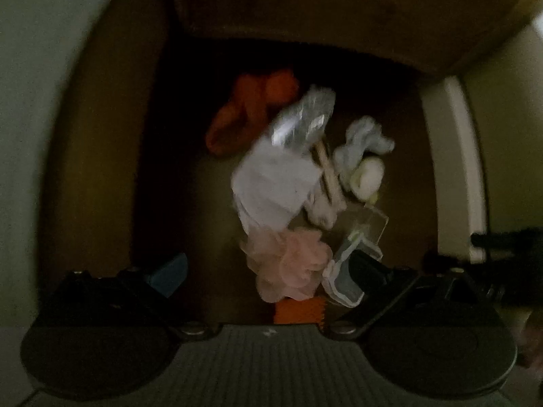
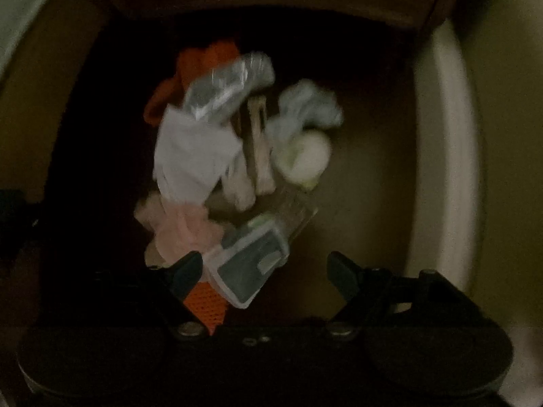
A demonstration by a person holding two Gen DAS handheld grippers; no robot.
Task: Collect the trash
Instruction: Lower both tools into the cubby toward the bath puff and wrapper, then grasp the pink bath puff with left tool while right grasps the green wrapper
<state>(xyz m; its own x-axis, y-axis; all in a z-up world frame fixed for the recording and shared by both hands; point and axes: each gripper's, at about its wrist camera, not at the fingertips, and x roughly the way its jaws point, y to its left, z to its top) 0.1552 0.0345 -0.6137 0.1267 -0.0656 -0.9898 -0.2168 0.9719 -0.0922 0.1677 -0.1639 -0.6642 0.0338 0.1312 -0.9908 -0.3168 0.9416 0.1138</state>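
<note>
Black tongs, right side: the right gripper (image 2: pixel 264 271) points straight down into the pile with its jaws spread wide, nothing pinched. One finger tip sits by the pink stuff, the other over bare floor.
Between those jaws: a clear plastic box (image 2: pixel 249 271) with a dark inside, lying tilted, its corner poking in near the left finger. Not gripped, the pads aren't on it.
Left tongs: the left gripper (image 1: pixel 271 273) also hangs over the pile, pretty dark and blurry. A blue finger pad (image 1: pixel 169 278) shows on one side and a dark finger on the other over the plastic box (image 1: pixel 342 281), well apart, so it reads as open, nothing held.
Trash pile: it's all heaped on the brown floor (image 2: pixel 366 176) in a shadowy nook, right under both tongs.
Pink puff: a pink mesh pouf (image 1: pixel 288 271) right beside the plastic box.
Orange bit: an orange mesh scrap (image 2: pixel 203 308) peeks out under the box and pouf.
Middle of the heap: white crumpled paper (image 1: pixel 271 183), with a shiny silver wrapper (image 1: pixel 302 118) lying over its far edge.
Far side: an orange cloth (image 1: pixel 251 112) behind the wrapper.
Off to the side: a pale blue rag (image 1: pixel 363 142) touching a whitish round lump (image 1: pixel 368 173).
Edges: a pale wall trim (image 1: pixel 451 169) runs along one side.
</note>
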